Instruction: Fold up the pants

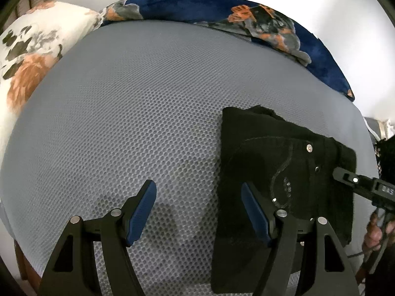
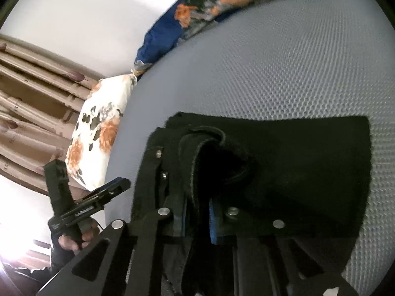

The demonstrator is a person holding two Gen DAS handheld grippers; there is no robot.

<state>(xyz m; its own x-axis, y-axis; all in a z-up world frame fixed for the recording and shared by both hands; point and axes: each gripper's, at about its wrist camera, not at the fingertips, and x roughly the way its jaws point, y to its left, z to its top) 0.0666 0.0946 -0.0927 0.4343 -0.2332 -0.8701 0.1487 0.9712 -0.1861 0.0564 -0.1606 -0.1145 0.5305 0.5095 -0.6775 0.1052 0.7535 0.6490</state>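
Observation:
Black pants (image 1: 284, 172) lie folded into a compact stack on the grey mesh bed surface (image 1: 123, 111), waistband and rivets up. My left gripper (image 1: 198, 197) is open and empty, hovering above the bed at the stack's left edge; its right finger is over the pants. My right gripper (image 2: 197, 209) is shut on the waistband edge of the pants (image 2: 284, 167); in the left wrist view it (image 1: 345, 175) reaches in from the right at the stack's right edge. My left gripper shows in the right wrist view (image 2: 118, 185).
A white floral pillow (image 1: 32, 56) lies at the bed's left edge. A blue floral blanket (image 1: 222, 17) is bunched along the far edge against a white wall. Beige curtains (image 2: 32, 98) hang beyond the pillow. Bare grey mattress lies left of the pants.

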